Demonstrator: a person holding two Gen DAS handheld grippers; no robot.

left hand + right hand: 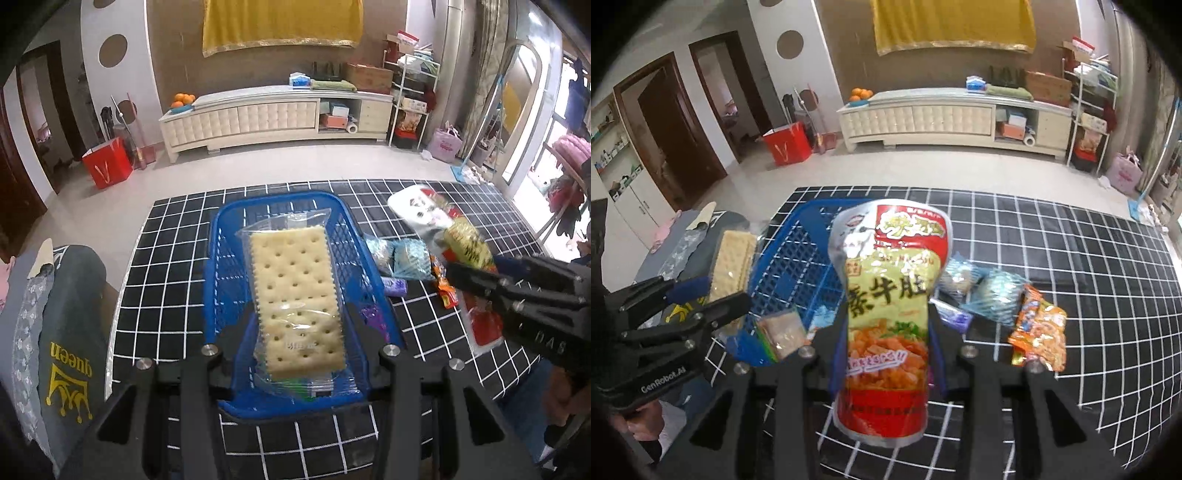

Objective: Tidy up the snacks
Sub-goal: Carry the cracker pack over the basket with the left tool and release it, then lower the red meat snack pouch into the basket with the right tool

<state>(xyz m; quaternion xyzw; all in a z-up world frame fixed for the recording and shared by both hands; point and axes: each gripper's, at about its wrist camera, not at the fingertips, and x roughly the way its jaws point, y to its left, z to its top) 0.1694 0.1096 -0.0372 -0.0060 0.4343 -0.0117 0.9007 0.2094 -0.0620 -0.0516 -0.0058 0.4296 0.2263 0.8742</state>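
Left hand-held gripper (300, 325): jaws closed on a cracker pack (295, 295), held above the blue basket (229, 236). Right hand-held gripper (886, 343): jaws clamped on a red-and-yellow pouch (888, 295), held over the checked bench (1071, 258). Loose on the bench beside the basket: blue packets (993, 291), orange packets (1039, 332).

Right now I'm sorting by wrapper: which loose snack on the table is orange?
The orange snack packet, rightmost of the loose ones; the two pale blue packets beside it and a small purple packet aren't orange.
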